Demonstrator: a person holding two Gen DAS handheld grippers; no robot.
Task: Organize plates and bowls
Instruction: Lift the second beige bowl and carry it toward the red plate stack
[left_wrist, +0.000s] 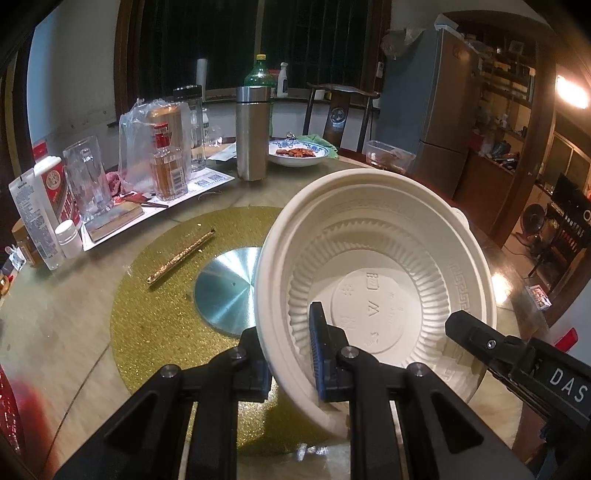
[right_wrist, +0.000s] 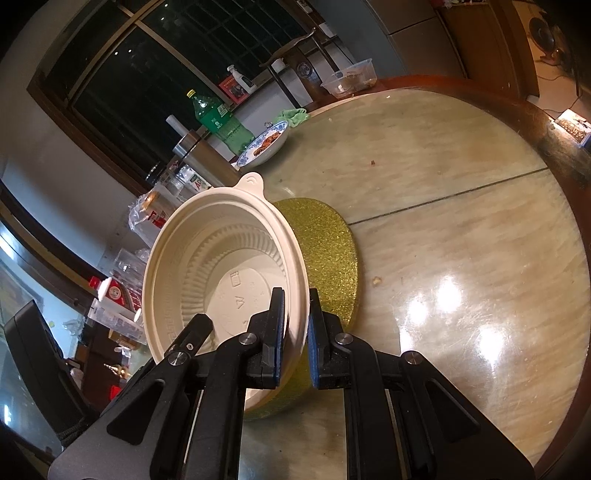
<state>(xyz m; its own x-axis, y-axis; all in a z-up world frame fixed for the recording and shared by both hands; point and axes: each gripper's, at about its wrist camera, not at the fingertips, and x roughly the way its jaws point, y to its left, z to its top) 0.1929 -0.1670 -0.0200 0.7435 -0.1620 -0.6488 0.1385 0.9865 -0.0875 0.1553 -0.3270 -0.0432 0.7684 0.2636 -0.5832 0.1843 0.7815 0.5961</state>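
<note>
One white disposable bowl held tilted above the gold turntable mat by two grippers.
Left gripper clamps the near rim; right gripper clamps the opposite rim; one blue-patterned dish stands beyond.

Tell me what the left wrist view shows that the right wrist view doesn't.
Only the left wrist: a gold stick on the glitter mat, and the silver disc at its centre. Only the right wrist: the bowl's rim tab and crumbs on bare table. Both: the white bowl, tilted, its rim pinched by the left gripper and right gripper.
</note>
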